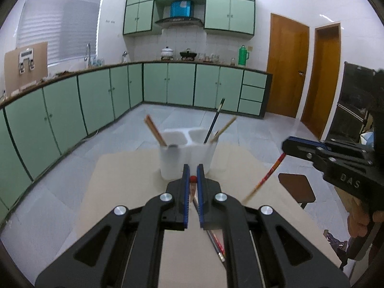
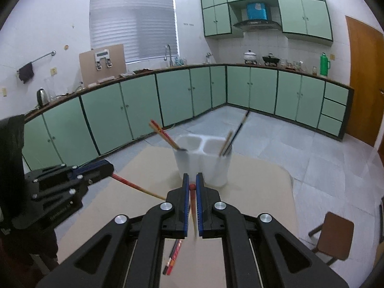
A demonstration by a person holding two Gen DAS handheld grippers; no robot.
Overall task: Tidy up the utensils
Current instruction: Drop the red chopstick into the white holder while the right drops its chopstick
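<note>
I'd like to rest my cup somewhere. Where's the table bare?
Bare tabletop lies right of the white holder, and left of it toward the table's left edge. It is crowded in front of the holder: both grippers hold chopsticks there, and loose chopsticks lie beneath them.

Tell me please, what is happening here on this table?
A person holds two black grippers above a beige table. The left gripper and the right gripper are each shut on a red-tipped chopstick. Ahead stands a white plastic utensil holder with several compartments; some already hold wooden and black chopsticks. More red and dark sticks lie on the table, not yet sorted.
</note>
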